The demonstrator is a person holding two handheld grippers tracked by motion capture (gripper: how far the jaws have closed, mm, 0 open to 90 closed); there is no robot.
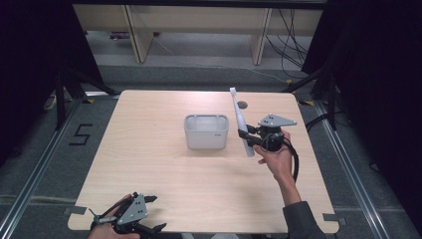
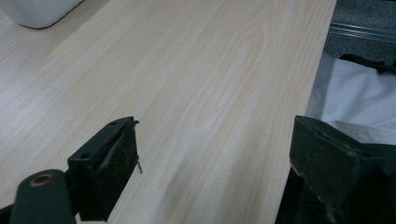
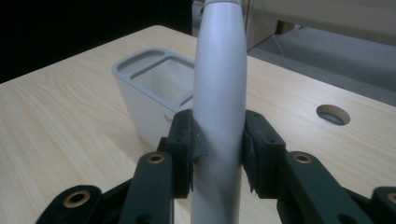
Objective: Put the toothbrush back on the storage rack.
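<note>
A light wooden table (image 1: pixel 164 164) carries the scene. Near its middle, a little toward the far edge, stands a grey rectangular holder (image 1: pixel 206 131), open at the top; the right gripper view shows it split into a narrow slot and a wider compartment (image 3: pixel 156 79). Close to the far edge, right of the middle, a round cable hole (image 1: pixel 242 105) is cut through the top.

Just right of the holder, the right gripper (image 1: pixel 247 137) is clamped on the grey handle of an electric toothbrush (image 1: pixel 241 125). The brush is clear of the table and tilted, its white head pointing toward the far edge. Both black pads (image 3: pixel 184 140) press against the handle's sides.

At the near left corner the left gripper (image 1: pixel 155 213) rests with its jaws spread wide and bare wood between them (image 2: pixel 215 154).
</note>
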